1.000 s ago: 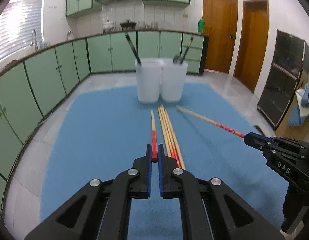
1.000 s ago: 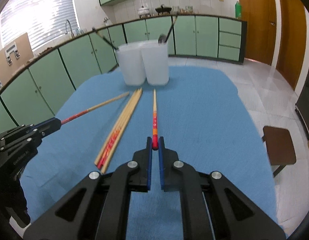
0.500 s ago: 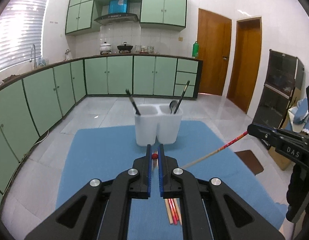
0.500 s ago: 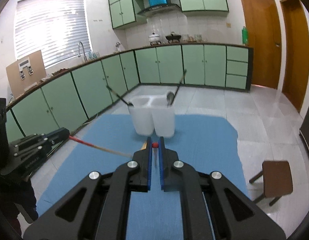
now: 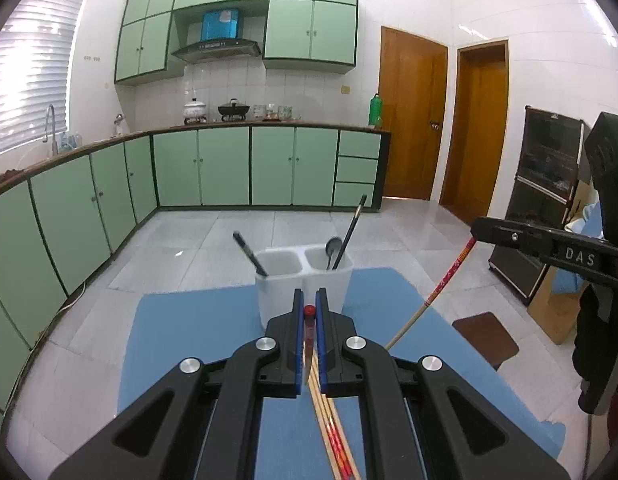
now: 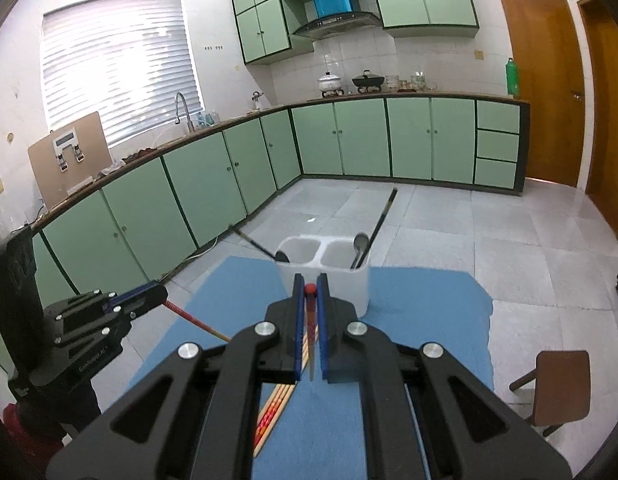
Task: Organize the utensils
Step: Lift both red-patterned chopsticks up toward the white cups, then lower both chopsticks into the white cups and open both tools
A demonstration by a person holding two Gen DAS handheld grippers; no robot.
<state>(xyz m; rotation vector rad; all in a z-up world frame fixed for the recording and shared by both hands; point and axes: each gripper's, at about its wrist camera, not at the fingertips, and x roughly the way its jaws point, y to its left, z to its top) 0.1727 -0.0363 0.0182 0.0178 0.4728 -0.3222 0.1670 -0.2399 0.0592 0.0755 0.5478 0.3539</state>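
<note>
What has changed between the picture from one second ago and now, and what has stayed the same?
Both grippers rose from the blue cloth, each lifting one red-tipped chopstick: the left gripper holds the left chopstick, and the right gripper holds the right chopstick, so both now hang in the air. Nothing was let go. The remaining chopsticks stayed on the cloth, and the white holder with its dark utensils did not move.

Left hand-held gripper (image 5: 309, 312), right hand-held gripper (image 6: 310, 291): black angular frames, silver round screws, blue finger pads, white lettering.
</note>
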